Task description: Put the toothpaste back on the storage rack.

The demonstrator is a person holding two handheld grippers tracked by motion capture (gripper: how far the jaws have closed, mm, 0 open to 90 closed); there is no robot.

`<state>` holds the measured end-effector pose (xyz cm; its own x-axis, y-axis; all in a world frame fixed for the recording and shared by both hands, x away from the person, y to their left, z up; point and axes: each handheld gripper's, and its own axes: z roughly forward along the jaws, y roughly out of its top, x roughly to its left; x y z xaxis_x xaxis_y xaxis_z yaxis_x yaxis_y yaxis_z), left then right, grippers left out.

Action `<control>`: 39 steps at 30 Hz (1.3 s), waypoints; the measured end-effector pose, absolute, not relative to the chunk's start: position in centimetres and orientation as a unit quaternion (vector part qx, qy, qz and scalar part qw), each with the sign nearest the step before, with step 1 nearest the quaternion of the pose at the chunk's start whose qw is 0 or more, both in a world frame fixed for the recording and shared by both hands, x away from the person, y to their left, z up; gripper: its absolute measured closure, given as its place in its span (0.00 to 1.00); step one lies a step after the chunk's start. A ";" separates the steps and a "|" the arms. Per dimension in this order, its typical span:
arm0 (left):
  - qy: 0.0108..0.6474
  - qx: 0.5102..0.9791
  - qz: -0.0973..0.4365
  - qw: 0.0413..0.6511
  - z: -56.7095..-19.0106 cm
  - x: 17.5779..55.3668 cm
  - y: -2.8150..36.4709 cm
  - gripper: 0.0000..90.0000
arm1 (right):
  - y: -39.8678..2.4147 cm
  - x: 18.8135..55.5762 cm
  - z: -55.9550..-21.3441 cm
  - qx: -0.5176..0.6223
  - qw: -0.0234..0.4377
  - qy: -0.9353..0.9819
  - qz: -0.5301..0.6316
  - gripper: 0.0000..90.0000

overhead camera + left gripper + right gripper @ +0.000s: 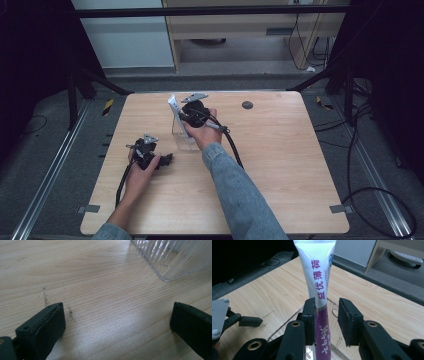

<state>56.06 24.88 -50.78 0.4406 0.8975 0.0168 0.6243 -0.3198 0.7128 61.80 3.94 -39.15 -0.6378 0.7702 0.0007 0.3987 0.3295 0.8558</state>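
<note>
A white and purple toothpaste tube (319, 277) stands upright in a clear ribbed glass (334, 307) near the table's middle. My right gripper (327, 302) reaches around the tube from behind; its left pad lies against the tube, its right pad stands a little off it, so the jaws are open. In the high view the tube (174, 107) leans in the glass (184, 141) under the right gripper (182, 119). My left gripper (167, 159) rests low at the glass's left, jaws wide apart. The left gripper (117, 312) holds nothing, and a corner of the glass (170, 260) lies ahead of it.
The wooden table (280, 165) carries a small dark round disc (247, 105) near its far edge. Grey tape tabs (340, 208) mark the front corners. Cables trail over the floor at the right, and a pale cabinet stands behind the table.
</note>
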 end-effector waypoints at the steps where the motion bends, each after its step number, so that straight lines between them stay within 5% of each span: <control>1: 0.485 0.784 0.211 0.324 -50.8 56.1 24.9 0.00 | 3.9 61.7 -39.1 0.370 0.208 0.789 0.444 0.75; 19: 0.485 0.784 0.211 0.324 -50.8 56.1 24.9 0.00 | 2.3 60.6 -38.5 0.365 0.208 0.790 0.446 0.67; 34: 0.486 0.784 0.211 0.324 -50.8 56.1 24.9 0.00 | 2.3 60.3 -38.3 0.362 0.203 0.797 0.439 0.21; 39: 0.485 0.784 0.211 0.324 -50.8 56.1 24.9 0.00 | 2.3 59.9 -38.4 0.340 0.218 0.814 0.417 0.16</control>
